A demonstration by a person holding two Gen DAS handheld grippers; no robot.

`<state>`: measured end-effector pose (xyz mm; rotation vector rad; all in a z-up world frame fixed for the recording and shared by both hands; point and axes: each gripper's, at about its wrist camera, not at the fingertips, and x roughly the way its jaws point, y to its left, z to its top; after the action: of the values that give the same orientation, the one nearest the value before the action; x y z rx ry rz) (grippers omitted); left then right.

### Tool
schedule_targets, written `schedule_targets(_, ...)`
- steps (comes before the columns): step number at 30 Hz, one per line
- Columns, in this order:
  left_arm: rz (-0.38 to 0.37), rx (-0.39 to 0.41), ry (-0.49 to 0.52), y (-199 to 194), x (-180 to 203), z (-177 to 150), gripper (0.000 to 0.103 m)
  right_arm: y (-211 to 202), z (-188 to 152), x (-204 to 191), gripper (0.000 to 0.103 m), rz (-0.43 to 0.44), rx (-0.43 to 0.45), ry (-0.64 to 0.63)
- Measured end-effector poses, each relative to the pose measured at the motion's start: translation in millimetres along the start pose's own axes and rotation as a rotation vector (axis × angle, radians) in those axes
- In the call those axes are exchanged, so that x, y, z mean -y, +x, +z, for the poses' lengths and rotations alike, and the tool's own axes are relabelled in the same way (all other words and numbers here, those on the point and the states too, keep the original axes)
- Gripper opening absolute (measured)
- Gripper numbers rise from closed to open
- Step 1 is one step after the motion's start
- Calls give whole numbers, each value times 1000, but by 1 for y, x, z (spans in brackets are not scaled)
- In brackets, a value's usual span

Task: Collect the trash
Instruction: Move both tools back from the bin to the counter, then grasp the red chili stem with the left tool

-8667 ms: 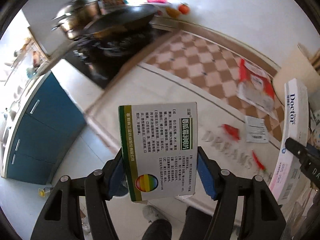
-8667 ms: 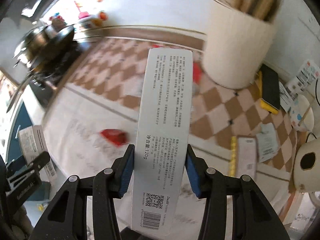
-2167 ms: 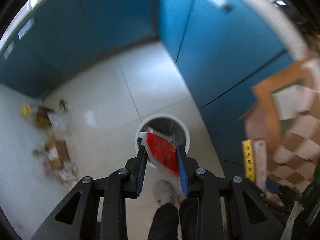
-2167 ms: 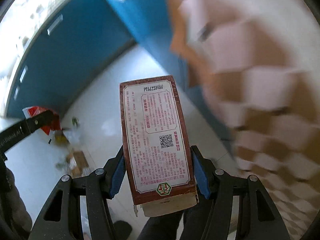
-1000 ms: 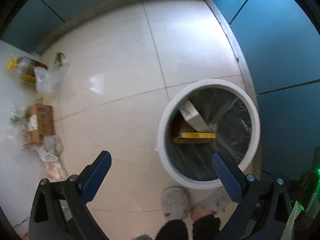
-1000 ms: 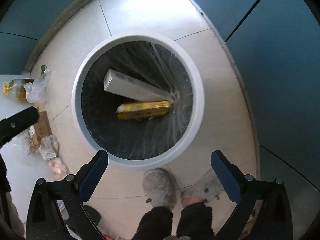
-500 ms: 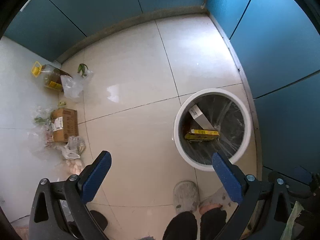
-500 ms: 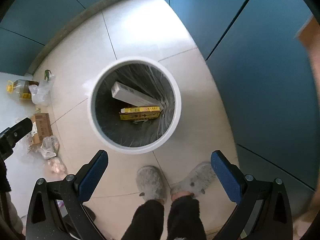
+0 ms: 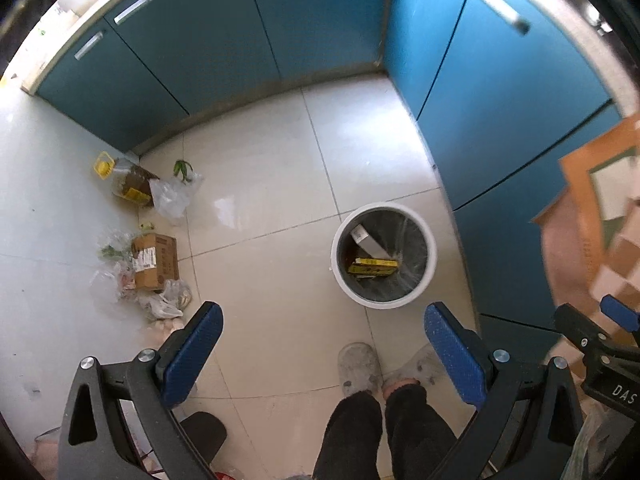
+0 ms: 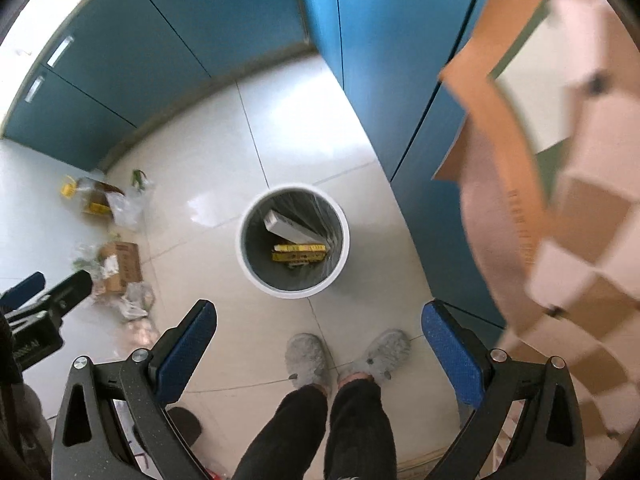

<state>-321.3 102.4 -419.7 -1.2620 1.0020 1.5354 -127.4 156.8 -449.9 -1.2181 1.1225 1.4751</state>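
A round white trash bin (image 9: 428,240) with a clear liner stands on the tiled floor beside the blue cabinets; it also shows in the right wrist view (image 10: 244,264). Inside lie a white box (image 9: 366,240) (image 10: 288,226) and a yellow-edged box (image 9: 373,266) (image 10: 299,252). My left gripper (image 9: 324,354) is open and empty, high above the floor, with the bin beyond its fingers. My right gripper (image 10: 318,350) is open and empty, also well above the bin.
Blue cabinets (image 9: 280,32) line the back and right. A cardboard box (image 9: 154,260), plastic bags (image 9: 172,196) and an oil bottle (image 9: 128,184) lie at the left. The person's slippered feet (image 10: 308,360) stand just before the bin. The checkered tablecloth (image 10: 568,200) hangs at the right.
Both grippers let go of their trash into the bin and opened wide. Over the last second both have risen and drawn back, so the bin looks smaller.
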Motion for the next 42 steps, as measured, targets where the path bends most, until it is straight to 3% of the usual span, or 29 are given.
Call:
schedule_targets(5, 8, 25, 3, -64, -3, -10, 103, -87, -8, -4, 103, 15, 54, -18)
schedule_targets(8, 49, 46, 16, -100, -2, -18, 103, -134, -16, -5, 103, 32, 73, -25)
schedule_targets(13, 33, 157, 57, -168, 9, -23, 103, -198, -36, 0, 103, 128, 101, 33)
schedule_targets(17, -6, 295, 128, -219, 51, -14, 103, -238, -54, 27, 103, 212, 144, 170)
schedule_targets(21, -71, 338, 272, -246, 114, -3, 103, -278, -77, 85, 103, 210, 222, 327)
schedule_targets(25, -115, 352, 402, -263, 198, -11, 103, -307, -113, 173, 103, 160, 269, 513)
schedule_targets(29, -159, 278, 557, -259, 298, -40, 103, -329, -169, 281, 103, 42, 298, 734)
schedule_targets(32, -206, 171, 692, -244, 380, -71, 103, -330, -233, 358, 103, -50, 280, 921)
schedule_targets(34, -217, 108, 772, -235, 429, -91, 103, -322, -274, 396, 97, -77, 257, 1030)
schedule_targets(38, -264, -62, 883, -208, 512, -134, 102, -288, -348, 448, 69, -31, 200, 1228)
schedule_targets(42, -278, -186, 891, -183, 559, -159, 90, -253, -382, 463, 57, 31, 167, 1318)
